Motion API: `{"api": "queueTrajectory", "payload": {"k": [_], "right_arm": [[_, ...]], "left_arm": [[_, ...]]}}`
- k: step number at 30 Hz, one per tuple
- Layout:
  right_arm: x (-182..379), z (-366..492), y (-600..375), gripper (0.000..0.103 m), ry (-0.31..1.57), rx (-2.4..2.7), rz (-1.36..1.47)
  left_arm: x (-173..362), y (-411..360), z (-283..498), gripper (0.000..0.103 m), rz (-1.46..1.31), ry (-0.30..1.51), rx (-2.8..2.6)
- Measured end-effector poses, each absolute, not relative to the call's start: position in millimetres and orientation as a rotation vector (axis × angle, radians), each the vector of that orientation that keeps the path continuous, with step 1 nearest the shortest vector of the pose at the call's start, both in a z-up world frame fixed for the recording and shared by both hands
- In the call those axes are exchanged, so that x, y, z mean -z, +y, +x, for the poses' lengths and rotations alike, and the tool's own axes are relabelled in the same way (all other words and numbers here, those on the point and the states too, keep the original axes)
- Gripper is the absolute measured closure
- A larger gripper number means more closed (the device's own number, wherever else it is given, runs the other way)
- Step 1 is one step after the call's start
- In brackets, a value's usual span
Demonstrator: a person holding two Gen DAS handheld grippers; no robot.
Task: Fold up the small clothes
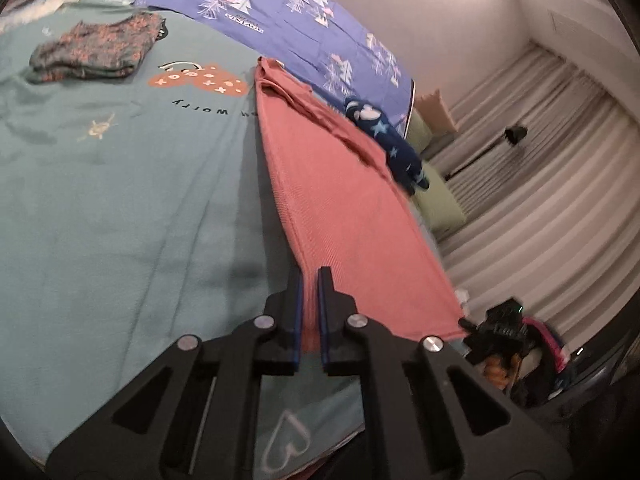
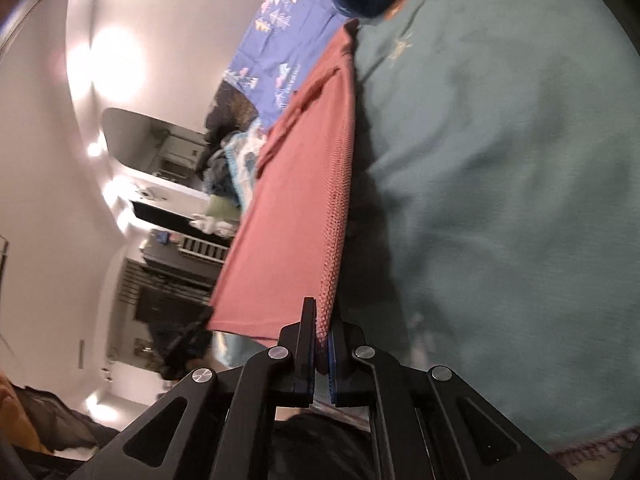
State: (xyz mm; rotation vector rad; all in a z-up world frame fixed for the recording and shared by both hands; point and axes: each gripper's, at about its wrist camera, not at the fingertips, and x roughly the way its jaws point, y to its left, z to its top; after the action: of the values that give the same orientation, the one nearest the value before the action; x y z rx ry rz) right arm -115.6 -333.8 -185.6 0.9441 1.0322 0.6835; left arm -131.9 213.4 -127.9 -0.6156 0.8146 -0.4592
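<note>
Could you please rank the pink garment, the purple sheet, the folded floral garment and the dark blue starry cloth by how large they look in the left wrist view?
1. Pink garment, though nearness inflates it.
2. Purple sheet, partly cropped.
3. Folded floral garment.
4. Dark blue starry cloth.

Both cams are riding on the handheld tools, each one peeking forward over its own black two-finger gripper. The left gripper (image 1: 309,280) cam is sitting low and close over the bed with the teal printed sheet (image 1: 120,200), tilting down and looking along it toward the grey pleated curtains (image 1: 540,200). The right gripper (image 2: 322,316) cam is rolled hard sideways, so the bed is filling its right half and the white wall (image 2: 40,200) its left. Both are sharing the salmon-pink ribbed knit garment (image 1: 344,208) running away from the lens, plus the blue quilt with the tree print (image 1: 280,12) and the navy star-patterned cloth (image 1: 396,148) at the far end.
</note>
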Motion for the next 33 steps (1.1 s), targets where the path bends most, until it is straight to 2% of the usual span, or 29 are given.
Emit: {"api": "queueTrajectory", "payload": {"k": [5, 7, 9, 11, 12, 13, 14, 15, 16, 23, 33], "right_arm": [[192.4, -105.6, -321.7, 0.093, 1.106, -0.64, 0.851], [190.5, -105.8, -317.7, 0.09, 1.117, -0.625, 0.808], [188.3, -104.5, -314.1, 0.078, 1.113, -0.637, 0.798], [186.6, -100.4, -309.8, 0.072, 1.108, -0.638, 0.788], [186.4, -97.6, -306.9, 0.072, 1.107, -0.635, 0.778], [185.4, -94.5, -303.5, 0.072, 1.107, -0.63, 0.766], [184.7, -93.7, -301.4, 0.075, 1.107, -0.621, 0.757], [184.7, -94.5, -301.3, 0.089, 1.11, -0.608, 0.748], [183.7, -93.8, -300.6, 0.099, 1.11, -0.596, 0.741], [142.7, -109.9, -321.4, 0.099, 0.939, -0.716, 0.823], [110.3, -71.0, -329.5, 0.099, 0.794, -0.811, 0.952]], "left_arm": [[151.1, 212.5, -128.3, 0.093, -0.601, 0.903, 0.406], [157.9, 209.0, -128.0, 0.075, -0.587, 0.929, 0.386], [159.2, 206.2, -127.9, 0.06, -0.591, 0.919, 0.408], [156.9, 203.5, -127.5, 0.048, -0.589, 0.915, 0.431], [155.6, 201.1, -125.4, 0.048, -0.579, 0.913, 0.432], [154.8, 198.1, -123.6, 0.048, -0.561, 0.912, 0.425], [154.1, 195.2, -121.5, 0.055, -0.539, 0.912, 0.421], [152.9, 192.3, -119.0, 0.092, -0.515, 0.908, 0.416], [153.7, 189.9, -115.3, 0.094, -0.51, 0.926, 0.433], [112.0, 195.7, -134.9, 0.095, -0.537, 0.758, 0.465], [62.5, 204.5, -97.0, 0.095, -0.568, 0.604, 0.493]]}}
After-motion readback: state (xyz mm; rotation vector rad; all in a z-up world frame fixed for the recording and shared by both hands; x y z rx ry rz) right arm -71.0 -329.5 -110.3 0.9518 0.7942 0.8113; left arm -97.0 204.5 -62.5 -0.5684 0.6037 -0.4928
